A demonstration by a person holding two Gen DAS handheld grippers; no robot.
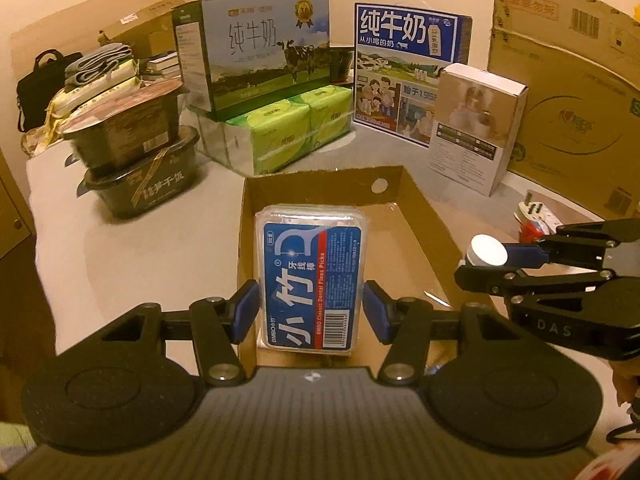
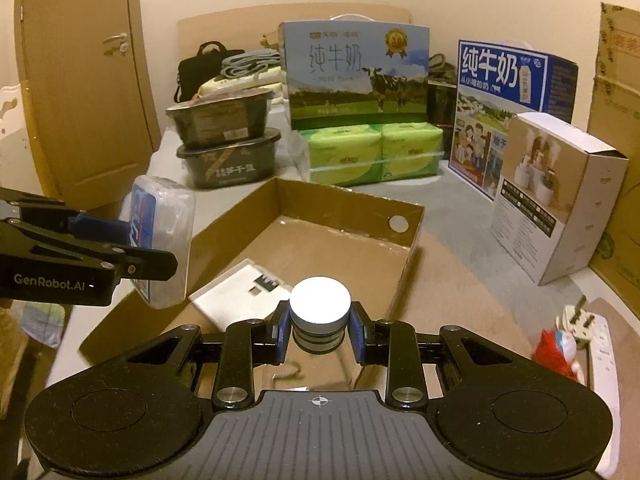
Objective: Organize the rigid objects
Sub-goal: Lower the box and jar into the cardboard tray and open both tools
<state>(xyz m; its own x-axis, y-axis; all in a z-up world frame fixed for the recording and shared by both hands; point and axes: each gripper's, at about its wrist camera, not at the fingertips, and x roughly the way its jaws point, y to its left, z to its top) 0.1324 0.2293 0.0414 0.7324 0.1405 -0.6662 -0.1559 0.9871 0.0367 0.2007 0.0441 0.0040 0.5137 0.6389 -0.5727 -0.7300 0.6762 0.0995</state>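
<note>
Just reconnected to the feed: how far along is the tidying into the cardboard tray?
Done: one flat white box already lies in the open brown cardboard tray. In hand: the left tool grips the blue-labelled clear plastic floss-pick case over the tray; the right tool holds the small round white-lidded jar. Left: setting both down, perhaps the red figurine outside.

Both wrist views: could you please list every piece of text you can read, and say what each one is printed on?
"小竹", "牙线棒", "BMBO Classic Dental Floss Picks", "50支": floss pick box in the left gripper.
"纯牛奶": green milk carton.
"纯牛奶", "从小喝的奶": blue milk carton.
"GenRobot.AI": left gripper body, in the right wrist view.
"DAS": right gripper body, in the left wrist view.
Too small or blurred: white box, black food tubs, barcode digits.
</note>
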